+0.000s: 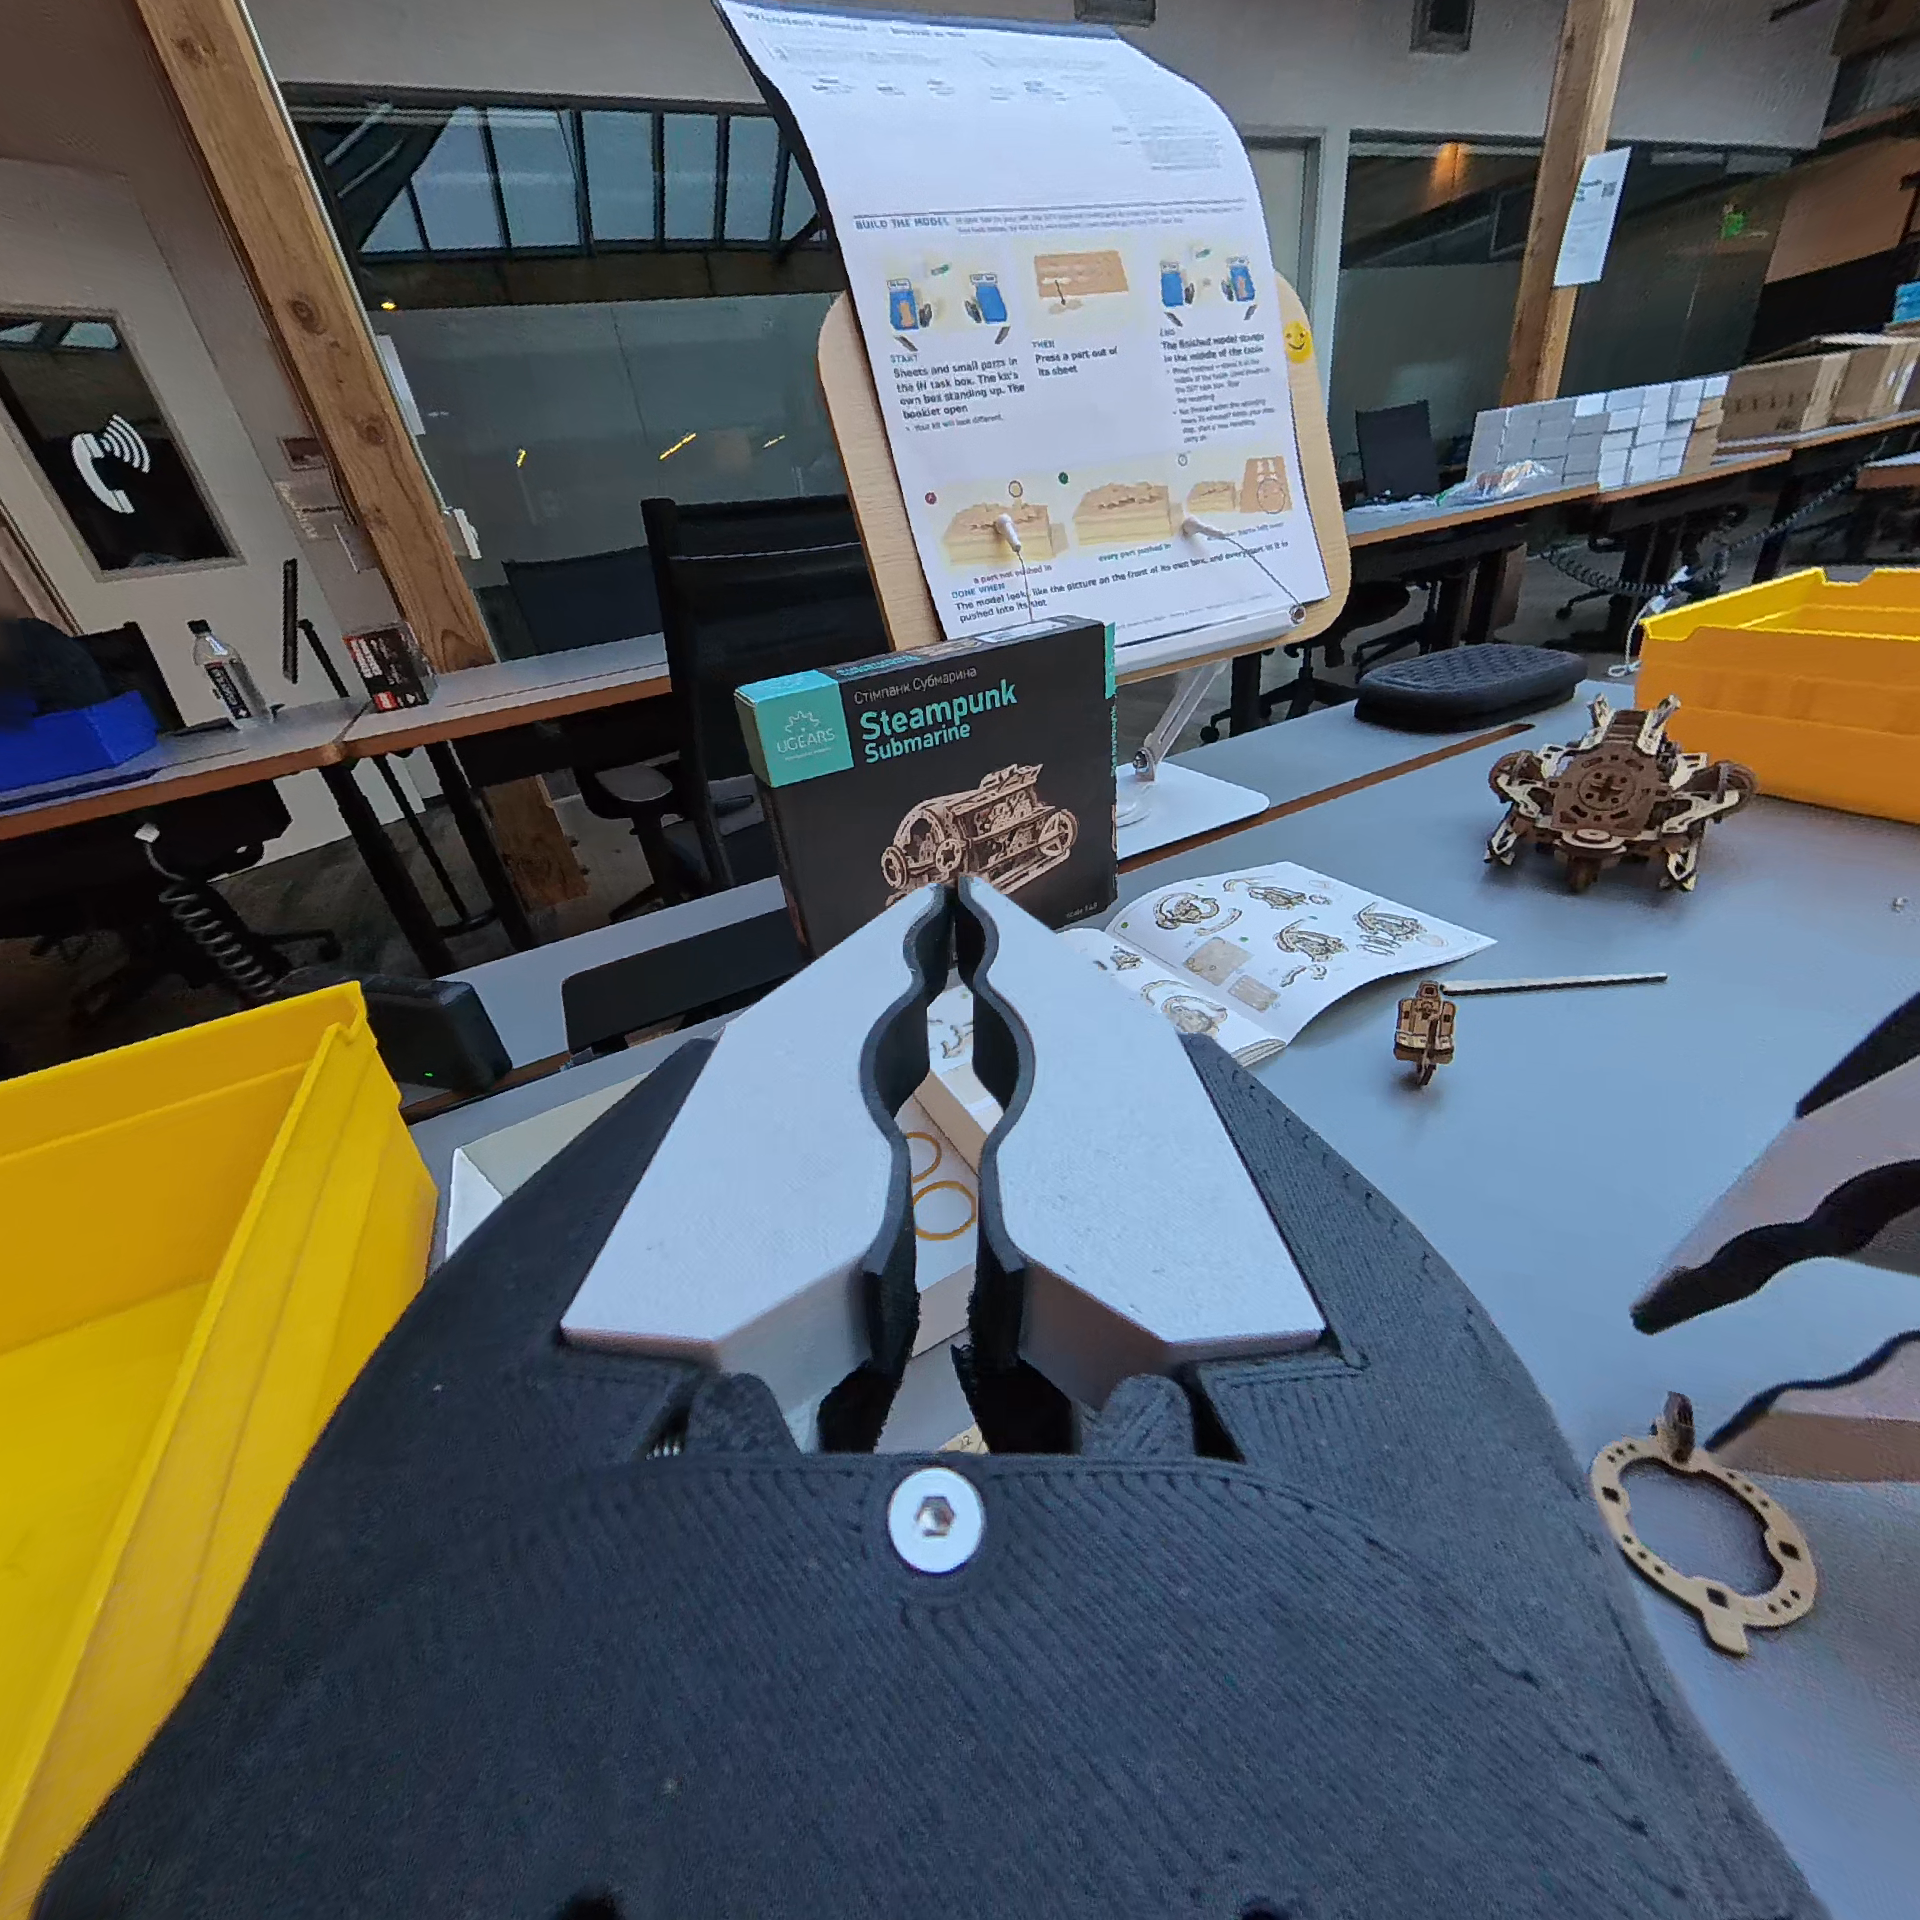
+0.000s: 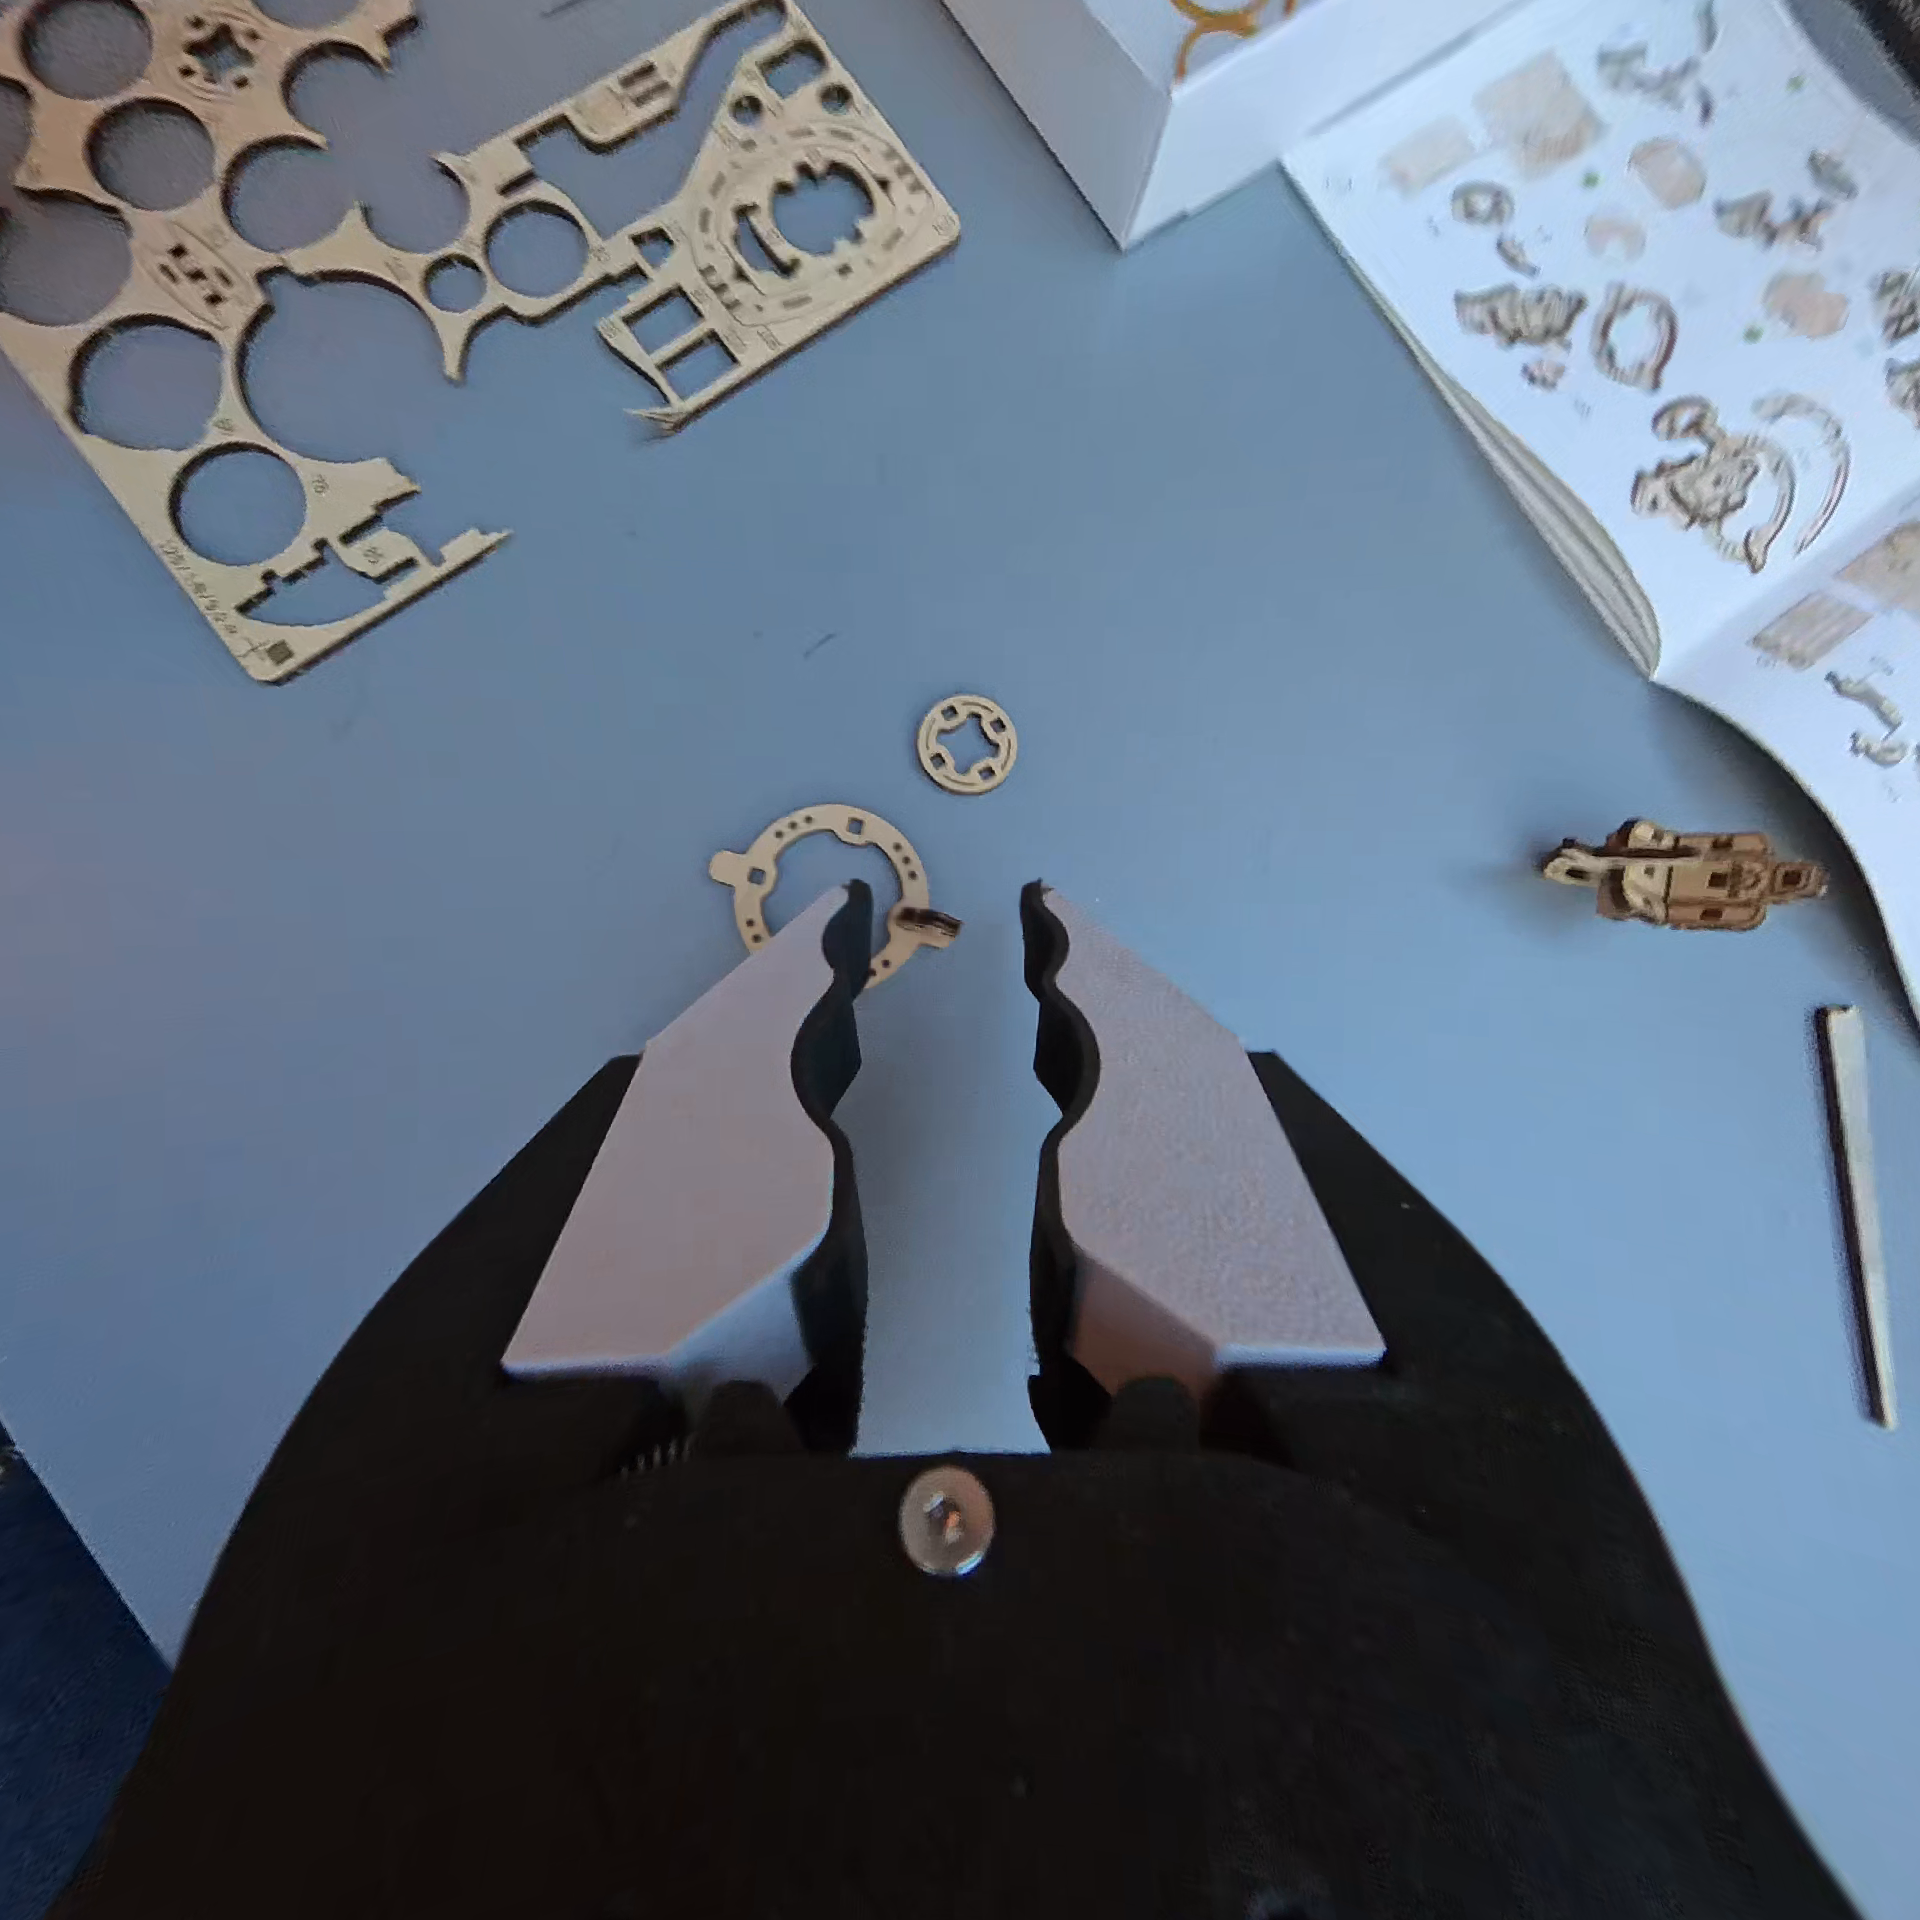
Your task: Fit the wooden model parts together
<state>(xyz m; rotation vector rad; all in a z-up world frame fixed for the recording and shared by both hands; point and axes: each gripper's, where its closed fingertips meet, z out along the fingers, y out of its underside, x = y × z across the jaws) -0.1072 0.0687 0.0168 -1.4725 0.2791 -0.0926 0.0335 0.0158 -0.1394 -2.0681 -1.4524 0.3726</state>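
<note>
Wooden ring part [image 2: 831,883] under spread right hand-held gripper [image 2: 943,902], left hand-held gripper [image 1: 954,896] clenched empty, bare grey table [image 2: 1247,727] around.

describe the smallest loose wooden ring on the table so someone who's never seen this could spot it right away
Start at the right gripper, open over the grey table. Just past its fingertips lies a large wooden ring with a tab; the small ring lies flat just beyond that, apart from it. It is a smaller, complete circle with a scalloped, cross-like hole.
</note>
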